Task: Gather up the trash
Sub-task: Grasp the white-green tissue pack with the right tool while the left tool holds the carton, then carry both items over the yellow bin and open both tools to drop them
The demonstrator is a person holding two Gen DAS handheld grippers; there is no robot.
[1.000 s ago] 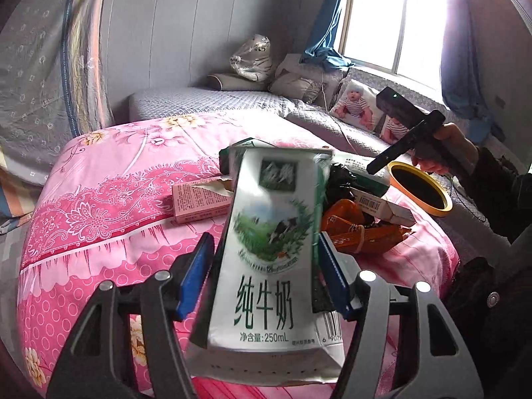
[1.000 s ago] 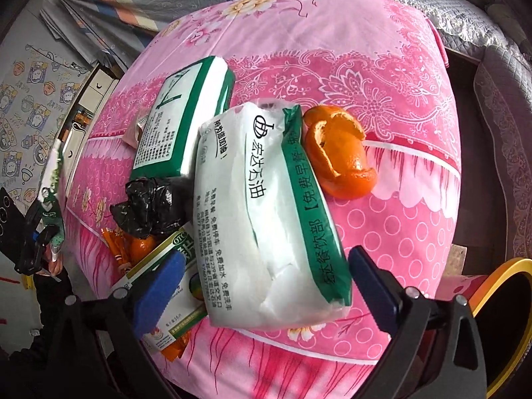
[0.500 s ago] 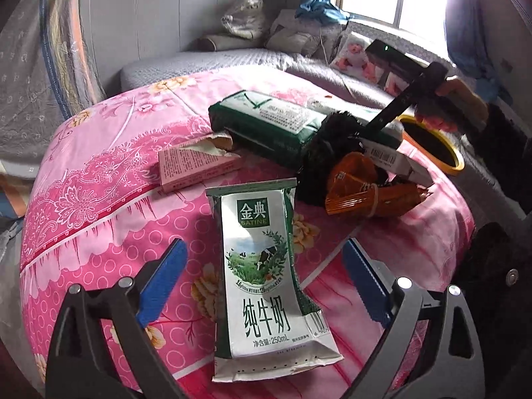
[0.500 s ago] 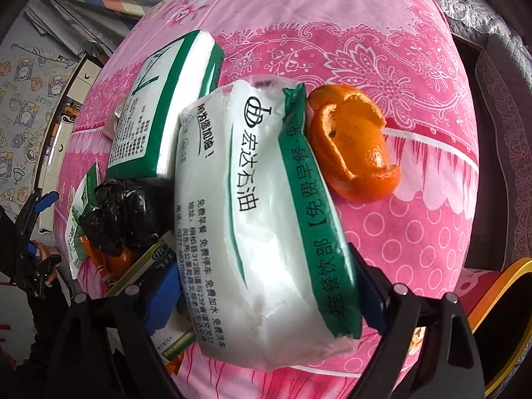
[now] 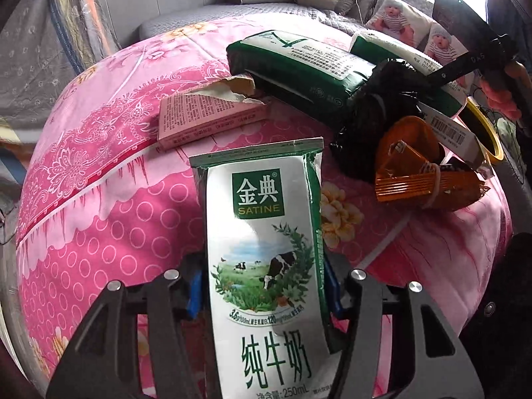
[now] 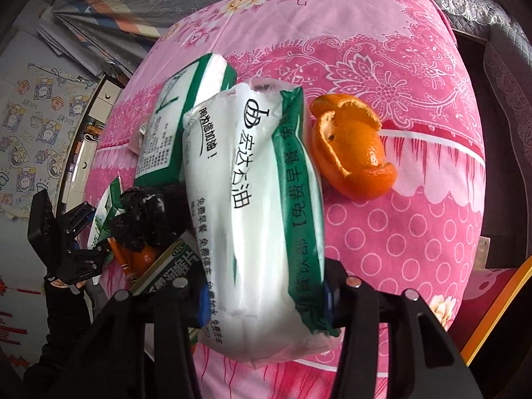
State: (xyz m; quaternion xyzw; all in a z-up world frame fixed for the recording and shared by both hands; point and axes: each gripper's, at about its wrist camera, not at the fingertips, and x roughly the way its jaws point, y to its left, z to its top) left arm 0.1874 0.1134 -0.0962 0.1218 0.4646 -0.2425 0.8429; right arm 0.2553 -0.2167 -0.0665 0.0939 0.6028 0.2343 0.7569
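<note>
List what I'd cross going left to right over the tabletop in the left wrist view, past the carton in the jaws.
pink box → milk carton in the left gripper → black bag → orange wrapper → yellow-rimmed bin

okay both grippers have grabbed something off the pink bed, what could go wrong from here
The left gripper pinches the flattened milk carton only near its bottom, so it may flop or slip when lifted. The right gripper holds the soft tissue pack at one end; swinging it could knock the orange peel beside it off the bed.
</note>
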